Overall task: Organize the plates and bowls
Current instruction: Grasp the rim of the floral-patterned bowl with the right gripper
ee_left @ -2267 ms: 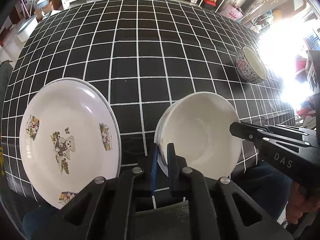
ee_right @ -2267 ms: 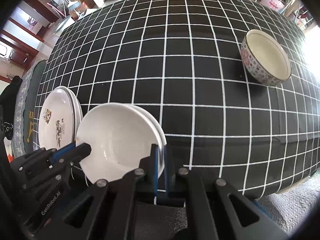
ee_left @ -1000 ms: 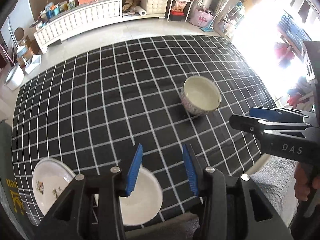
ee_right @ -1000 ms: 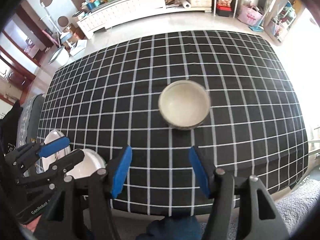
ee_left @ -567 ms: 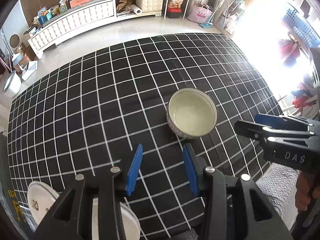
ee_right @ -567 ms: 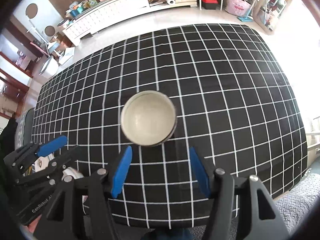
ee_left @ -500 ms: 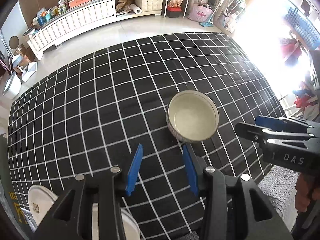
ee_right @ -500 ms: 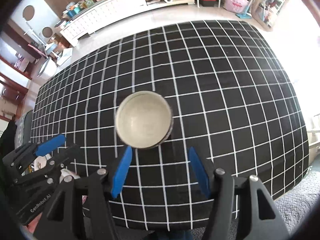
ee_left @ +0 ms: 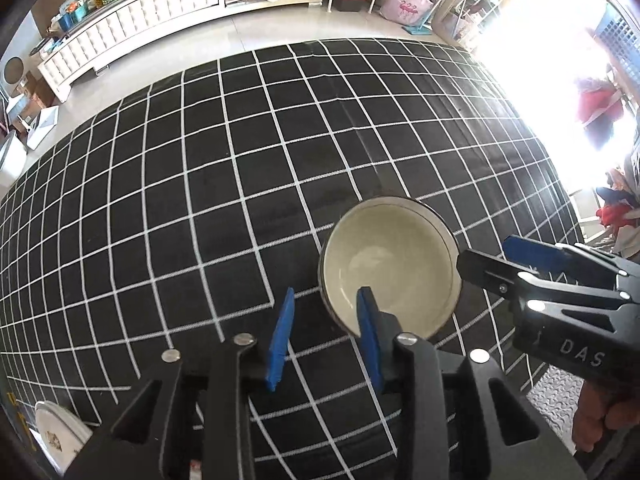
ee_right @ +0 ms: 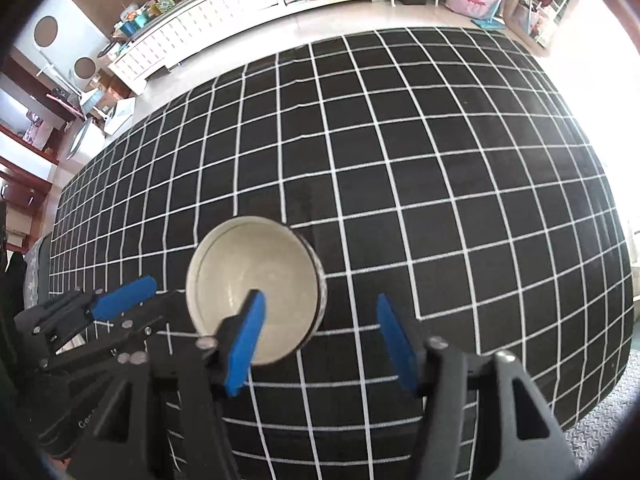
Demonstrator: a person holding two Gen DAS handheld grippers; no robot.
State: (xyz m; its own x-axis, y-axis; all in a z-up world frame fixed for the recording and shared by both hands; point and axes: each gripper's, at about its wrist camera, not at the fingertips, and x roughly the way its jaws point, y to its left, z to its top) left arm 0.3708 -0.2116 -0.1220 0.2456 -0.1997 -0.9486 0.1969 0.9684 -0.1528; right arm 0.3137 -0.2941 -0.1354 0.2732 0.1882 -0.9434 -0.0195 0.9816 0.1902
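Left wrist: cream, dark-rimmed bowl (ee_left: 390,268)

My two wrist cameras are looking steeply down.
Both are sharing the bowl (ee_left: 390,268) on the checked tablecloth (ee_right: 400,160), close below.

Black tablecloth (ee_left: 200,200) with white grid lines. Cream-inside bowl (ee_left: 390,268) with dark rim line at 4 o'clock. White plate (ee_left: 56,436) with small printed motif at 8 o'clock. Black grippers, blue pads (ee_left: 282,336). White tufted cabinet (ee_right: 208,24) at 12 o'clock.
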